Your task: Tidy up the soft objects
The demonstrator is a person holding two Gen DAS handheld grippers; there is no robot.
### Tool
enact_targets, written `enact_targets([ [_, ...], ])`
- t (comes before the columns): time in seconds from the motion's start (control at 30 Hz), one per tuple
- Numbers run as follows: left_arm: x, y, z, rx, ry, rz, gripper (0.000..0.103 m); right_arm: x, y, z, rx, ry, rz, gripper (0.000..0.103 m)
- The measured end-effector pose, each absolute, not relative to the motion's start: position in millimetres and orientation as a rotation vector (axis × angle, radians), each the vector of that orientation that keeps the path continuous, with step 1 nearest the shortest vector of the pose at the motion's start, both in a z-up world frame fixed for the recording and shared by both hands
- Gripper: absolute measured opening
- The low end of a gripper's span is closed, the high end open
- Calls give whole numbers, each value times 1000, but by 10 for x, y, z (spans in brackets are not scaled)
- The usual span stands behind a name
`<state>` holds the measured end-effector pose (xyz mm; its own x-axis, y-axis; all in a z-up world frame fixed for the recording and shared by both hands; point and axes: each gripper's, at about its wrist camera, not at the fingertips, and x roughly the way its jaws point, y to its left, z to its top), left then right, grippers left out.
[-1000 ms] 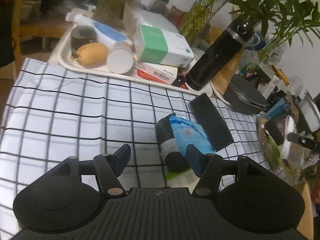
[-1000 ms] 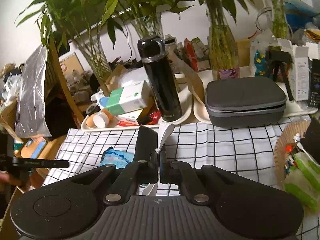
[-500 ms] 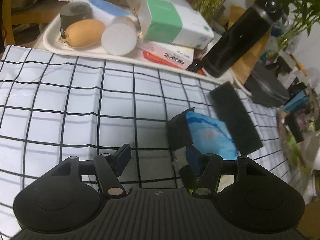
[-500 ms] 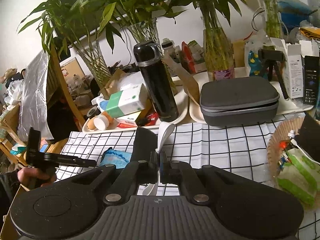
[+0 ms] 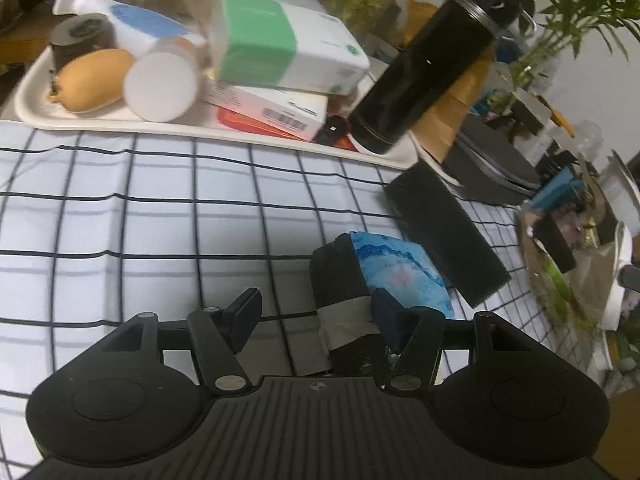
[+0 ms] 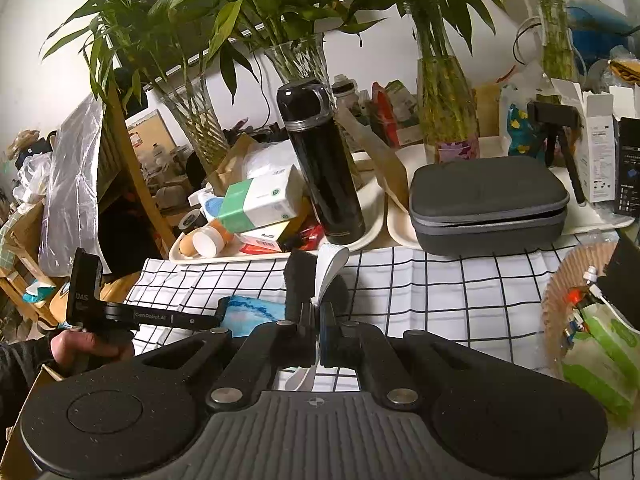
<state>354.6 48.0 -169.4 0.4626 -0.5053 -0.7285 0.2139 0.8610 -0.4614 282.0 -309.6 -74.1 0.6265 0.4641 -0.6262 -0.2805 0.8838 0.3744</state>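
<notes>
On the checked cloth lies a black-and-grey soft roll (image 5: 340, 276) with a blue soft packet (image 5: 400, 264) leaning against it. A black foam block (image 5: 444, 232) rests just beyond them. My left gripper (image 5: 318, 312) is open and low over the cloth. The roll's near end sits between its fingers, close to the right finger (image 5: 386, 312), and no pad presses on it. My right gripper (image 6: 318, 314) is shut on a thin white curved strip (image 6: 330, 266) that sticks up past the fingertips. From the right wrist view the foam block (image 6: 298, 284) and blue packet (image 6: 250, 312) lie just ahead.
A white tray (image 5: 120, 122) at the back holds boxes, a tube, a jar and a black flask (image 6: 320, 160). A grey zip case (image 6: 488, 204) sits on a second tray. A woven basket (image 6: 556, 300) with green packets stands at the right. A person's hand (image 6: 88, 346) holds the left gripper.
The left gripper has moved forward and down, bringing the black-and-grey roll between its fingers. In the right wrist view that gripper and its hand have come in from the left. The right gripper has stayed still.
</notes>
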Motion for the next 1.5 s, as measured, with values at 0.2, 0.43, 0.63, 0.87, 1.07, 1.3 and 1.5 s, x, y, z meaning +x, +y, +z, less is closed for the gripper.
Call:
enact_targets([
  [0.2,3661,412,-1783,-384,1047,-515,59,2834,-3080,-737,248,785,434,4],
  [0.43,3683,270,-1770,-373,1064,-569,37,2850,-3049,-748,237,790,442,4],
  [0.63,3620,379,-1657,-372,1030,-545,35,2853,-3049,-750,230,794,441,4],
  [0.87,3437,696,-1292,-367,944,-489,35,2827,-3063,-709,222,789,443,4],
  [1.07,3172,854,-907,-340,870,-467,35,2741,-3042,-579,212,757,473,4],
  [1.3,2776,911,-496,-293,788,-465,35,2526,-2931,-389,154,729,558,4],
  [1.5,2377,832,-166,-234,727,-492,35,2246,-2788,-162,73,701,572,4],
])
